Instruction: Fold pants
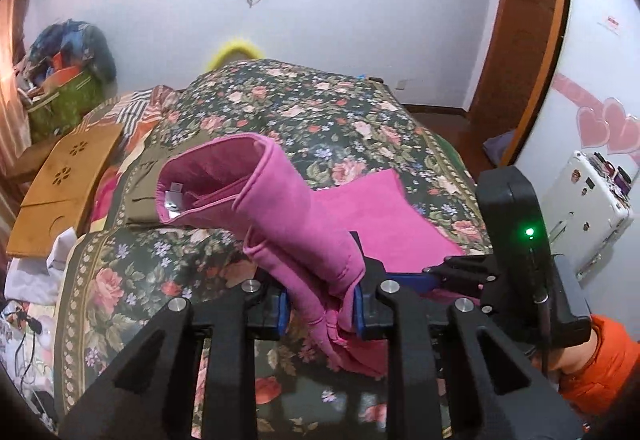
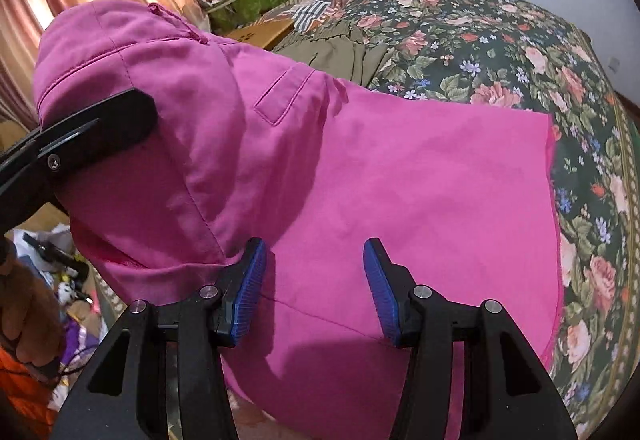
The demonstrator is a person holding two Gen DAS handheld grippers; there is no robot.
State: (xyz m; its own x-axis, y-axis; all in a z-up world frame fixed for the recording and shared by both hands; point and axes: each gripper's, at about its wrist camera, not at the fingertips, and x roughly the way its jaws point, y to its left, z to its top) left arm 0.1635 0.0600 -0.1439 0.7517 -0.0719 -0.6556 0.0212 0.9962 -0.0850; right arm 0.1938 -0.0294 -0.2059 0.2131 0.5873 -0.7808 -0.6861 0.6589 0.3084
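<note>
Pink pants (image 1: pixel 288 208) lie partly on the floral bedspread (image 1: pixel 320 112). My left gripper (image 1: pixel 320 308) is shut on a bunched edge of them, and the waist end stands lifted with its opening and label showing. In the right wrist view the pants (image 2: pixel 360 168) spread flat to the right, a back pocket visible, while the left gripper (image 2: pixel 92 128) holds the raised part at upper left. My right gripper (image 2: pixel 314 292) hovers open over the flat pink cloth, nothing pinched between its blue pads. It also shows at the right of the left wrist view, the right gripper (image 1: pixel 436 274).
A folded olive garment (image 1: pixel 144 184) lies on the bed beyond the pants. A wooden lap tray (image 1: pixel 64 184) rests at the bed's left side, clutter below it. A green box of things (image 1: pixel 68 80) stands by the curtain. A white case (image 1: pixel 592 208) and a person's orange sleeve (image 1: pixel 600 360) are at right.
</note>
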